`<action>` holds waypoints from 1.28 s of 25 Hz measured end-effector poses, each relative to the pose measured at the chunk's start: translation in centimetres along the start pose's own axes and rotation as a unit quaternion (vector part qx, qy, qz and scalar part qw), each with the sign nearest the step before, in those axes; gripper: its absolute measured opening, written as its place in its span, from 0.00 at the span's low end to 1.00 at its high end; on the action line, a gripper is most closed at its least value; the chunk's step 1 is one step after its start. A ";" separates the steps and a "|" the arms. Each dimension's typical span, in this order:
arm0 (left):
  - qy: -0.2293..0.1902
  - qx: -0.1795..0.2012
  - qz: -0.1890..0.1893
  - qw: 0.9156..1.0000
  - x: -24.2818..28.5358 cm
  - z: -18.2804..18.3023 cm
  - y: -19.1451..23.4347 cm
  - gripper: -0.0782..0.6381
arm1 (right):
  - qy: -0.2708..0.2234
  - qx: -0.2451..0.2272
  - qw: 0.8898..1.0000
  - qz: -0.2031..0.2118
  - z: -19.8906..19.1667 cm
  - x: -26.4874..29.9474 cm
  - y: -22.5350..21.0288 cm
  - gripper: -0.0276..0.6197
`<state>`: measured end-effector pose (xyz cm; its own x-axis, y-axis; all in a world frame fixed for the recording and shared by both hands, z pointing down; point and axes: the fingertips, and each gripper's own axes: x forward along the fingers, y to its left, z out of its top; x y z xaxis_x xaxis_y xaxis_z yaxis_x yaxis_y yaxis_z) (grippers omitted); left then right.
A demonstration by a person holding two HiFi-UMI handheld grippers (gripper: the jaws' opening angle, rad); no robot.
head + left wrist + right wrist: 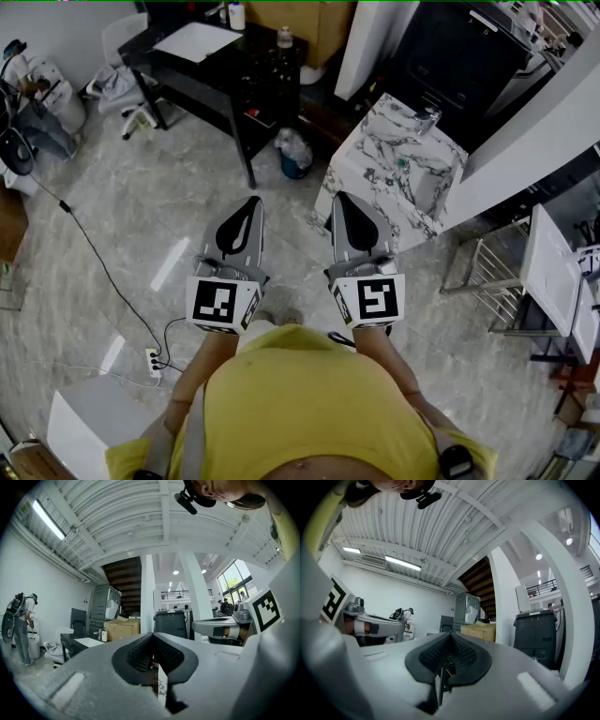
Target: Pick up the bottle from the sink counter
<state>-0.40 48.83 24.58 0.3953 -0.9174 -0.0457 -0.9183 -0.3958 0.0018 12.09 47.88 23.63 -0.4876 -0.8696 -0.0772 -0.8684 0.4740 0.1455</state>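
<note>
The marble sink counter [366,159] stands ahead and to the right in the head view, with a basin [419,187] set in it. A small clear object [428,118] stands at its far edge; I cannot tell whether it is the bottle or a tap. My left gripper [251,202] and right gripper [339,197] are held side by side in front of the person's body, well short of the counter. Both point forward with jaws shut and nothing between them. The left gripper [153,634] and right gripper [449,634] views show their tips meeting against the far room.
A black table [216,66] at the back holds paper and two bottles [284,37]. A blue bin [295,161] sits between table and counter. A cable runs across the floor to a power strip [152,359]. A metal rack [487,272] stands right. Another person [21,625] is far left.
</note>
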 end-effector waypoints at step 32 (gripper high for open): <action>0.012 -0.021 -0.018 1.000 19.5 -4.0 14.1 0.33 | 0.016 -0.013 1.000 -0.010 -6.0 22.1 -6.1 0.05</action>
<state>-5.58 25.16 27.68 0.4292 -0.9029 -0.0222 -0.9019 -0.4298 0.0433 7.17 24.95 26.97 -0.4662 -0.8833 -0.0494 -0.8754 0.4525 0.1702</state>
